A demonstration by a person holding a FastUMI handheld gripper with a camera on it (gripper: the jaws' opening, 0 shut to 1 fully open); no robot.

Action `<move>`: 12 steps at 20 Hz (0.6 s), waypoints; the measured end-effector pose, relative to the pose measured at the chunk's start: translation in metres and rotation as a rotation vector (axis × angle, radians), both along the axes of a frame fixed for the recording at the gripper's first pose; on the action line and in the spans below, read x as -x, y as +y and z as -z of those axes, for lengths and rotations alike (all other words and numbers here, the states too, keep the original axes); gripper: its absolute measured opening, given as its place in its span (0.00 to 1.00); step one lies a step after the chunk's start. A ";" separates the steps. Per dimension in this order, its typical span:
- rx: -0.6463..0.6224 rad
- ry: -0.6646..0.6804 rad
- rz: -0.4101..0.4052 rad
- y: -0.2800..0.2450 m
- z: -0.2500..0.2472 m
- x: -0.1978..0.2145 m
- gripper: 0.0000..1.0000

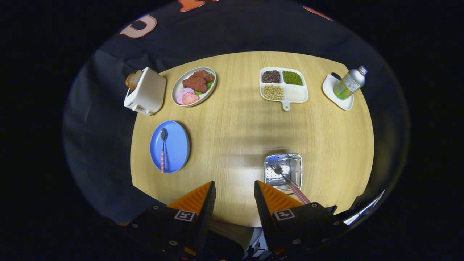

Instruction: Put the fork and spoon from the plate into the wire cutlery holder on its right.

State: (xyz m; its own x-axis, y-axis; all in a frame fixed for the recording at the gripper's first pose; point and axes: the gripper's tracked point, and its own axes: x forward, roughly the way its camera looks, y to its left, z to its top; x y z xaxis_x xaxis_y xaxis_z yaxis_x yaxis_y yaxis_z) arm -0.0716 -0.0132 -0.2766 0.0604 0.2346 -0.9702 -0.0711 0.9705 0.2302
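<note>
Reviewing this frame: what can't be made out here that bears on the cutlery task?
- Gripper view: the fork handle's end passes behind the tool's finger, so its full length is hidden.
- Whether the fork rests on the wire cutlery holder's floor or leans on its rim is too small to tell.
- The spoon on the blue plate: its bowl's facing is unclear.
- The tool is open, empty.

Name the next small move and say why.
Probably swing the open gripper left toward the spoon on the blue plate: the fork already lies in the wire cutlery holder, and the jaws stand apart, holding nothing.
</note>
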 end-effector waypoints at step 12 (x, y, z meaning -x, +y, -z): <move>-0.080 0.042 -0.182 0.172 0.026 0.018 0.85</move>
State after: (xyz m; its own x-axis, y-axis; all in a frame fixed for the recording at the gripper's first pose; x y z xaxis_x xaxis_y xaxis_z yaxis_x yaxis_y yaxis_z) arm -0.0892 0.1584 -0.3024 -0.0299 0.3145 -0.9488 -0.2323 0.9210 0.3126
